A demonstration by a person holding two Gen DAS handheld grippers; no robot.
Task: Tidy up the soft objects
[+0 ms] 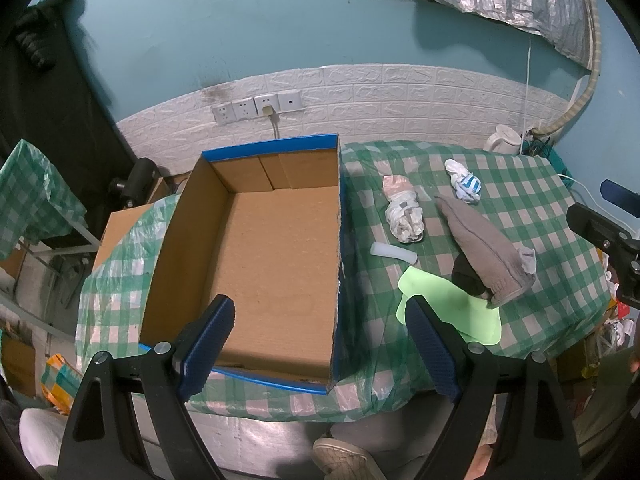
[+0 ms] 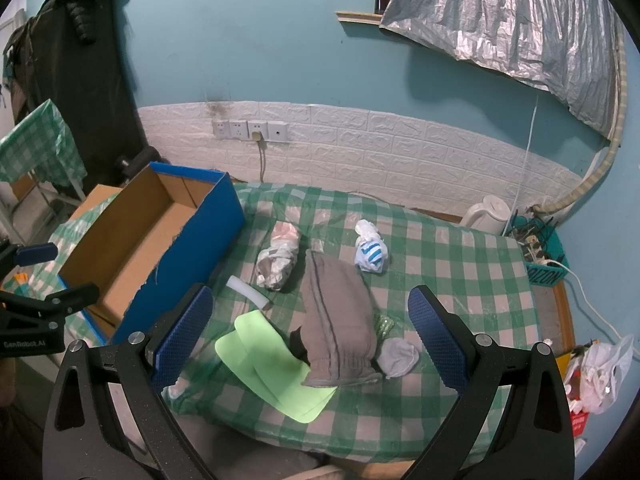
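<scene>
My left gripper (image 1: 320, 344) hangs spread over the box (image 1: 264, 248); my right gripper (image 2: 310, 338) gapes, empty, above the grey sock (image 2: 338, 320), whose cuff points toward me, lengthwise on the tablecloth (image 2: 460, 272).

The open blue cardboard box (image 1: 256, 248) offers unobstructed room inside. Right of it, a grey knitted garment (image 2: 338, 320) and crumpled white bundles (image 2: 278, 260) crowd the checked green tablecloth (image 2: 460, 280).

Teal wall (image 2: 280, 40), white brick-pattern panel (image 2: 380, 148), outlet row (image 2: 250, 130), silver foil sheet (image 2: 500, 20), green-checked tablecloth (image 2: 460, 280)
</scene>
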